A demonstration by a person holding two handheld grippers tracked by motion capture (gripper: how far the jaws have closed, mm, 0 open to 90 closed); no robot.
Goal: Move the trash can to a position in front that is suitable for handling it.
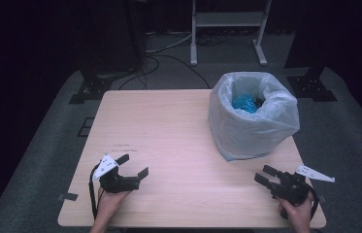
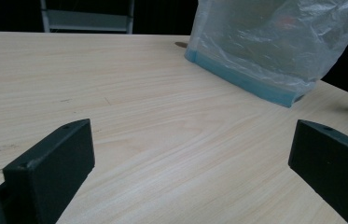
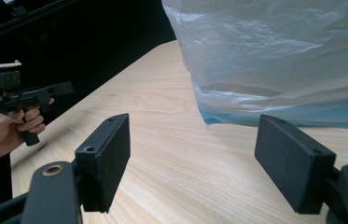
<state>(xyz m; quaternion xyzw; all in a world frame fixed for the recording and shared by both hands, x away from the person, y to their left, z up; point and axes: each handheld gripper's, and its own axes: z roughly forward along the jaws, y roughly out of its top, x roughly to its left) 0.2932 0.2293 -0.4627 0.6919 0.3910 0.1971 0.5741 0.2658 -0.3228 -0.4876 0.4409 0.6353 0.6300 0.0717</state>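
While both grippers are resting low at the near edge of the wooden table [image 1: 169,126], the left gripper [image 1: 134,166] is standing released with nothing between its jaws, and the right gripper [image 1: 265,175] is likewise spread wide and empty. Farther back on the right, the bin lined with a clear plastic bag [image 1: 252,116] is sitting upright, blue trash [image 1: 244,103] already lying inside (so any filling looks done); the bag itself is awaiting handling, I judge.
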